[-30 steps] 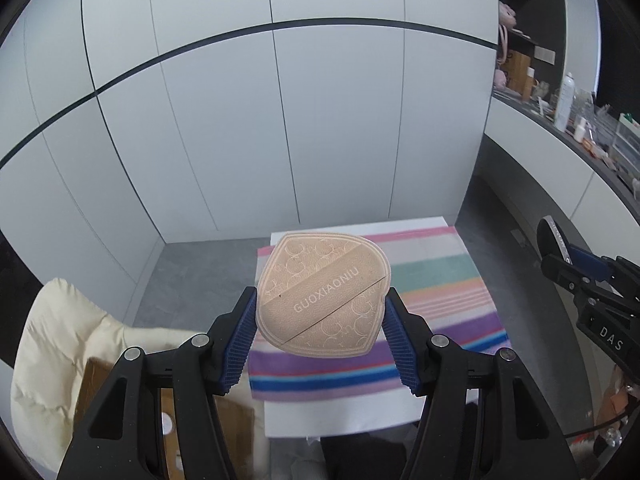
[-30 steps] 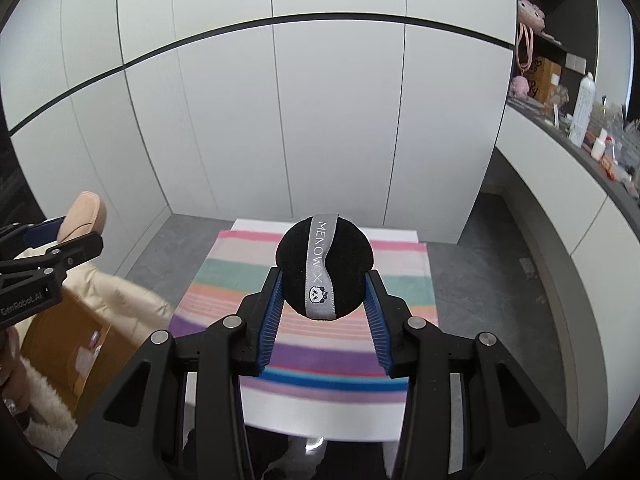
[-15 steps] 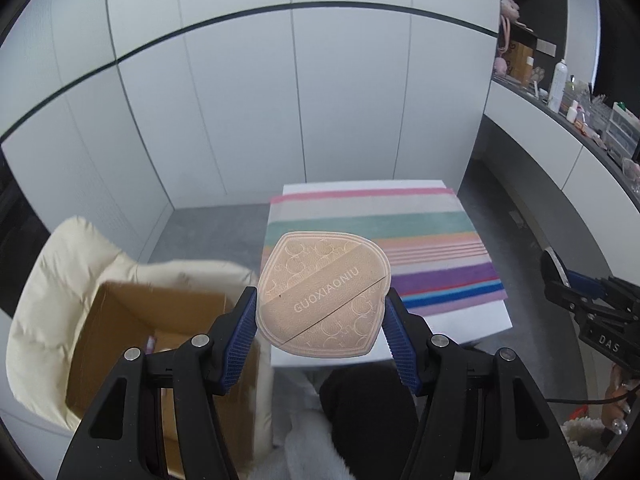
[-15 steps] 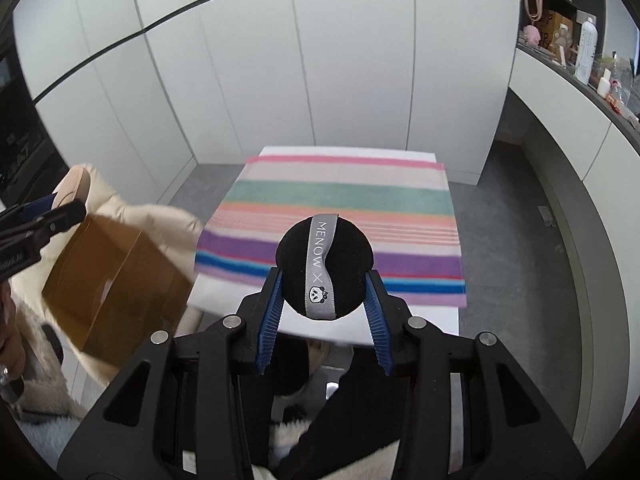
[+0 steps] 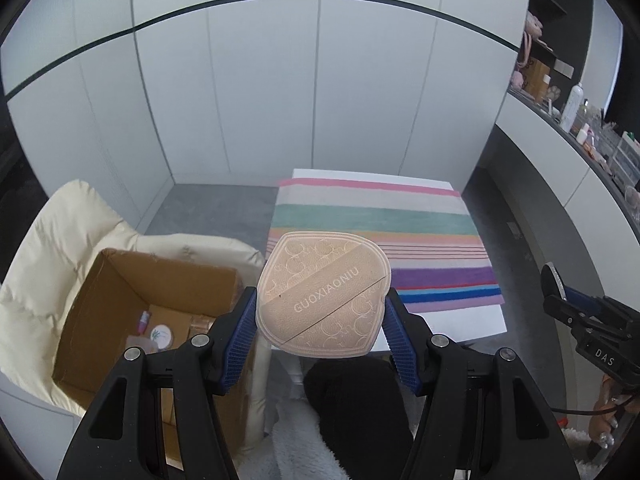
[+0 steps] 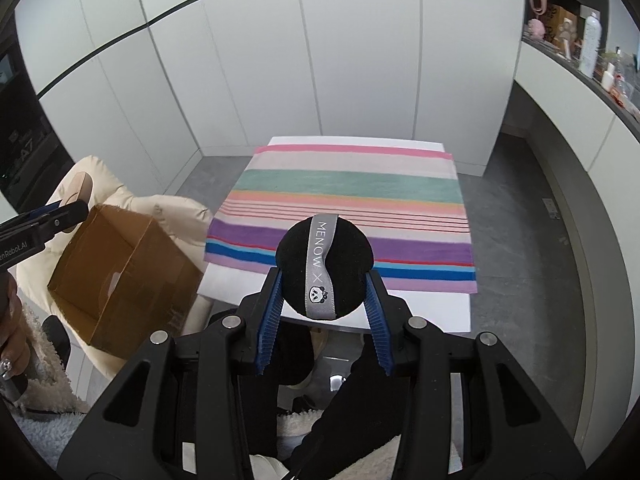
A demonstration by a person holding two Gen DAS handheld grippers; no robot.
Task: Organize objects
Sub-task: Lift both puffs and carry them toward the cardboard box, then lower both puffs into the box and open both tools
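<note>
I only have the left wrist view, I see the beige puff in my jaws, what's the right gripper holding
Observer: The right gripper is shut on a round black puff with a grey MENOW ribbon.
Operator: Is the box closed on the outside?
Observer: The right view shows the cardboard box standing open-topped on a cream cushion.
Operator: Anything on the striped cloth?
Observer: The right view shows the striped cloth all the way to its near edge, with nothing lying on it.

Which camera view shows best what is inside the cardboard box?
The left wrist view: it looks down into the open cardboard box, showing small items on its bottom. The right wrist view shows only its outer walls.
</note>
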